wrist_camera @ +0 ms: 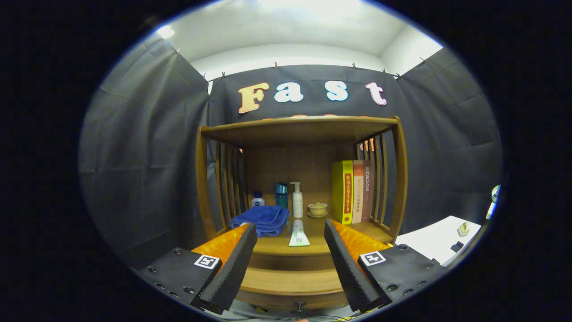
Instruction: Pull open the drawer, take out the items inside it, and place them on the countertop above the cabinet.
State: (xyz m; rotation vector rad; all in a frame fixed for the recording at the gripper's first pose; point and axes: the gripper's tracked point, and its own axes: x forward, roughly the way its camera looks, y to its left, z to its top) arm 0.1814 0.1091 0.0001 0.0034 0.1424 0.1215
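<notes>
1. Drawer [292, 281]: its shut wooden front sits at 6 o'clock between your fingers, under the countertop [286, 247], with a small dark knob [299, 306] low at its centre.
2. Your gripper [290, 232] is spread wide and holds nothing; both fingers hang clear of the wood.
3. Judging by the look, the front is stiff and solid, so it should slide rather than flex. Take it by the knob; it is small and may slip, so pinch it squarely.
4. What lies inside is hidden, so I cannot tell how those items will handle.
5. Just beyond your fingers the countertop is crowded: a blue towel [261, 220] at 11 o'clock, a tube [299, 234] at 12, bottles [296, 200] and a lidded cup [317, 209] behind, books [352, 192] at 1.
6. Free landing room is scarce; the front edge looks likeliest.
</notes>
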